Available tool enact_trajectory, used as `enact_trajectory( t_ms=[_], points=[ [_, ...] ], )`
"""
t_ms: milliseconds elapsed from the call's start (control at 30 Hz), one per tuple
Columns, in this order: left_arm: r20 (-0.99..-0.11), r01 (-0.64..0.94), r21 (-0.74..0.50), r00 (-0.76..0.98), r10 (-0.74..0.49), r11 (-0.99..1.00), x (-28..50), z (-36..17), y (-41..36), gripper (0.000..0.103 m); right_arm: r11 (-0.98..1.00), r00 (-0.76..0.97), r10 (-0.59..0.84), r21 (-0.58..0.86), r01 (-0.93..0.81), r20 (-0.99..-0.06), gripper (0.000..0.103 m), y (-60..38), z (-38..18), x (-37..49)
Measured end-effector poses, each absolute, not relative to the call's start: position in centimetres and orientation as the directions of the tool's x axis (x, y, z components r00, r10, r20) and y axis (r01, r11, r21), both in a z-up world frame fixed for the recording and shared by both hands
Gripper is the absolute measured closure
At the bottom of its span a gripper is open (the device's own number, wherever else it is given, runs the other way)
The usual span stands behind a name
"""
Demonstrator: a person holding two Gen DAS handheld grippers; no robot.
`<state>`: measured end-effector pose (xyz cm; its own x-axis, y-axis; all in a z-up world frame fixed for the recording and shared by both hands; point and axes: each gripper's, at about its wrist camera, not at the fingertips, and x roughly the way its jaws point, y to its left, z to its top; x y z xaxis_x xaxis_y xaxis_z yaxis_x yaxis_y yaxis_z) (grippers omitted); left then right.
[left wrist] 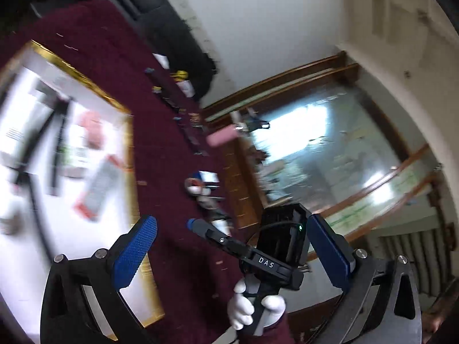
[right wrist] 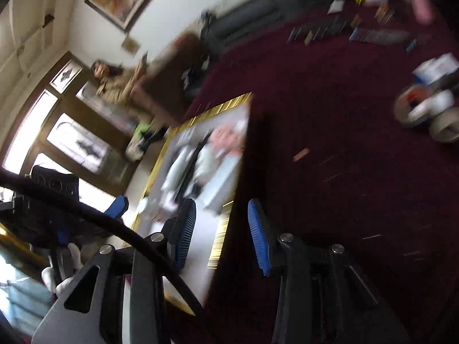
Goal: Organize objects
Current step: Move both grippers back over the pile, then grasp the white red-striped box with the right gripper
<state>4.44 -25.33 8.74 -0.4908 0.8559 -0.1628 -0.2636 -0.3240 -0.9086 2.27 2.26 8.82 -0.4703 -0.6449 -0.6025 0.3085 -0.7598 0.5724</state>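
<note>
"DAS" on right hand-held gripper [left wrist: 198, 228]

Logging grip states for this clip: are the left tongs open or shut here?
Open. In the left wrist view the left tongs stand wide apart, blue pads gripping nothing; only the right tongs show between them.

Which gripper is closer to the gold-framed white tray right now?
Right. The right gripper hangs over the gold-framed tray's near edge, one fingertip above it. The left gripper is beside the tray, mostly over the maroon cloth.

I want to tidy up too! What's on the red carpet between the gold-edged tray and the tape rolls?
Mostly bare carpet, with a few small thin scraps. The right wrist view shows it, tray left, tape rolls right.
</note>
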Motion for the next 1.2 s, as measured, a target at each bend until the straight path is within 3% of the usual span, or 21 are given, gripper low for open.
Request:
enact_trajectory(
  t_ms=[67,100,167,233,300,400,600,667,700,900,967,1033,1067,1133,1200],
  points=[
    [-0.121,-0.279,-0.925,-0.426,0.897,-0.258,3.6,8.3,-22.2,0.001,-0.830,-0.611,-0.544,0.476,0.292,-0.575,0.063,6.0,11.2,4.2],
    [-0.122,-0.280,-0.929,-0.384,0.915,-0.241,3.1,8.1,-20.5,0.002,-0.856,-0.667,-0.498,0.437,0.276,-0.554,0.052,7.3,12.2,5.1],
    [-0.161,-0.294,-0.921,-0.307,0.938,-0.255,2.2,7.9,-17.0,0.002,-0.895,-0.802,-0.388,0.394,0.210,-0.454,0.012,11.9,14.3,7.7],
    [-0.199,-0.303,-0.910,-0.276,0.940,-0.281,1.8,7.8,-14.6,0.002,-0.859,-0.853,-0.377,0.480,0.176,-0.362,0.001,15.9,15.1,8.8],
    [-0.245,-0.310,-0.895,-0.260,0.934,-0.321,1.1,7.7,-12.1,0.002,-0.774,-0.801,-0.455,0.618,0.138,-0.390,0.000,19.7,14.4,7.4],
    [-0.302,-0.315,-0.874,-0.247,0.921,-0.371,0.9,7.7,-9.8,0.002,-0.754,-0.739,-0.453,0.656,0.020,-0.499,0.003,24.2,12.0,5.8],
    [-0.483,-0.362,-0.743,-0.291,0.826,-0.563,2.7,7.3,-8.4,0.002,-0.887,-0.652,-0.309,0.456,-0.064,-0.692,0.018,25.1,8.2,5.2],
    [-0.560,-0.398,-0.648,-0.328,0.760,-0.649,3.4,7.4,-7.9,0.002,-0.931,-0.621,-0.252,0.361,-0.053,-0.742,0.037,24.6,7.1,4.8],
    [-0.585,-0.409,-0.608,-0.347,0.733,-0.680,3.6,7.5,-7.7,0.002,-0.953,-0.603,-0.207,0.299,-0.054,-0.770,0.040,24.1,6.4,4.2],
    [-0.621,-0.433,-0.563,-0.341,0.706,-0.704,3.5,7.3,-6.6,0.002,-0.989,-0.581,-0.077,0.135,-0.057,-0.810,0.045,23.1,4.4,2.5],
    [-0.619,-0.437,-0.564,-0.337,0.709,-0.701,3.4,7.5,-6.3,0.002,-0.992,-0.574,-0.071,0.120,-0.049,-0.816,0.065,23.1,4.0,2.3],
    [-0.634,-0.462,-0.532,-0.338,0.695,-0.710,3.3,7.9,-5.4,0.003,-0.991,-0.556,-0.085,0.126,-0.036,-0.827,0.068,22.9,3.6,1.9],
    [-0.647,-0.474,-0.501,-0.350,0.677,-0.724,3.1,8.1,-4.7,0.004,-0.990,-0.561,-0.092,0.135,-0.035,-0.823,0.077,23.0,3.7,2.0],
    [-0.663,-0.514,-0.438,-0.369,0.651,-0.737,2.8,8.9,-3.2,0.004,-0.984,-0.560,-0.129,0.173,-0.027,-0.819,0.084,23.3,4.1,2.6],
    [-0.674,-0.572,-0.337,-0.408,0.615,-0.748,2.4,9.6,-1.1,0.004,-0.984,-0.557,-0.129,0.176,-0.031,-0.821,0.085,23.7,4.2,3.1]
  ],
)
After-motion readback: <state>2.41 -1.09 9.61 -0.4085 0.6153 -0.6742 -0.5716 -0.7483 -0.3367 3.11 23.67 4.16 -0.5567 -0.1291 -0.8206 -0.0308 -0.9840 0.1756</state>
